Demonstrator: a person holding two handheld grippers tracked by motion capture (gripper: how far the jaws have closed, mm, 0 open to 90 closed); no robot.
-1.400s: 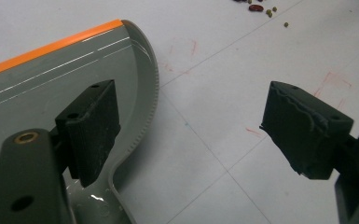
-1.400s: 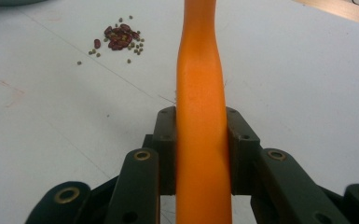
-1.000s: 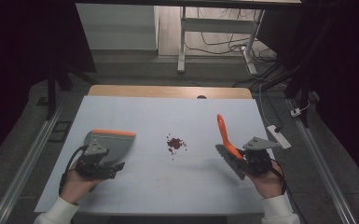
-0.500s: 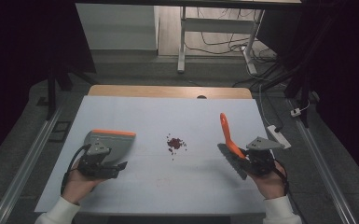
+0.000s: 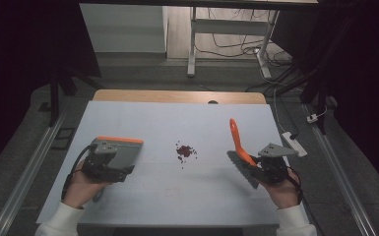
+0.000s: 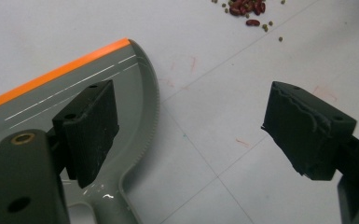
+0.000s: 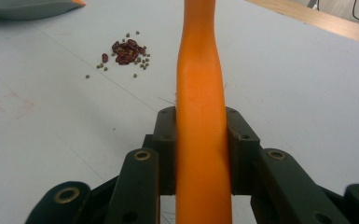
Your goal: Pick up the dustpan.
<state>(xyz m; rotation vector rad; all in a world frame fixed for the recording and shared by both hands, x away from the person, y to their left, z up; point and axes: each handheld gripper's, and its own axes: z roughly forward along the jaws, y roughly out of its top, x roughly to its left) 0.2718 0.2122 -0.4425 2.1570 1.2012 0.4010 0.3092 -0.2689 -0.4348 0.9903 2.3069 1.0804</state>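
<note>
From the high view, the beans [image 5: 185, 151] lie mid-worktop [image 5: 202, 123] between the dustpan [image 5: 120, 151] under the left claw [image 5: 109, 169] and the brush [image 5: 240, 147] in the right claw [image 5: 262, 169]. In the left gripper view the jaws gape wide over the pan's neck, so it may slide when swept against. In the right gripper view the jaws clamp the orange handle; a hard sweep could scatter the small loose beans.

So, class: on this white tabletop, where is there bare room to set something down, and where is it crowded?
Bare: the far strip between the pile of red beans and small green seeds and the wooden table edge, and the near strip between the two hands. Crowded: the left, by the grey dustpan with an orange lip, and the right, by the orange-handled brush.
</note>
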